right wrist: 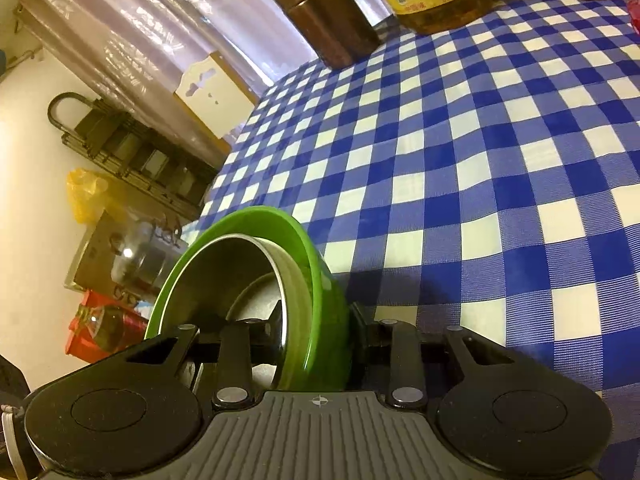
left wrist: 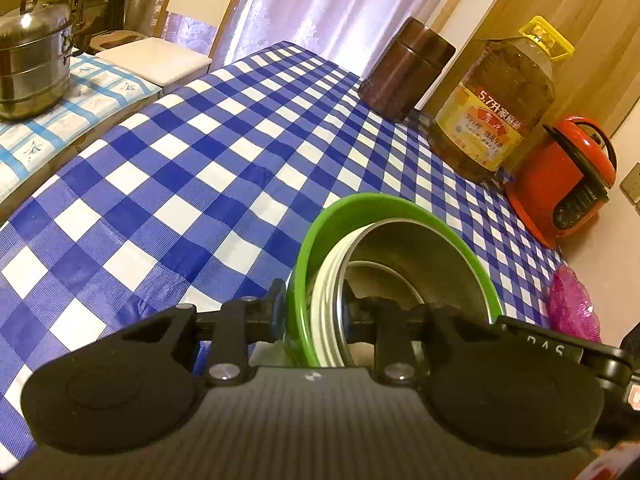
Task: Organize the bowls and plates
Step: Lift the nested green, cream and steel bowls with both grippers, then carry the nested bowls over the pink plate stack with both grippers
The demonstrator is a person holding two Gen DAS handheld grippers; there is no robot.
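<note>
Left gripper [left wrist: 312, 316]: fingers clamped across near rim of green bowl [left wrist: 400, 204]
Right gripper [right wrist: 316, 332]: fingers clamped on opposite rim
Steel bowl [right wrist: 224, 264]: nested inside, above bench [right wrist: 480, 160]

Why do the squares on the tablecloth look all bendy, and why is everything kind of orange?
Left wrist view: the fisheye lens curves the checked tablecloth most near the edges, and warm room light tints the oil bottle and wall orange. Right wrist view: same bending, the curtain is washed out by glare, and the green bowl close to the lens looks soft.
</note>
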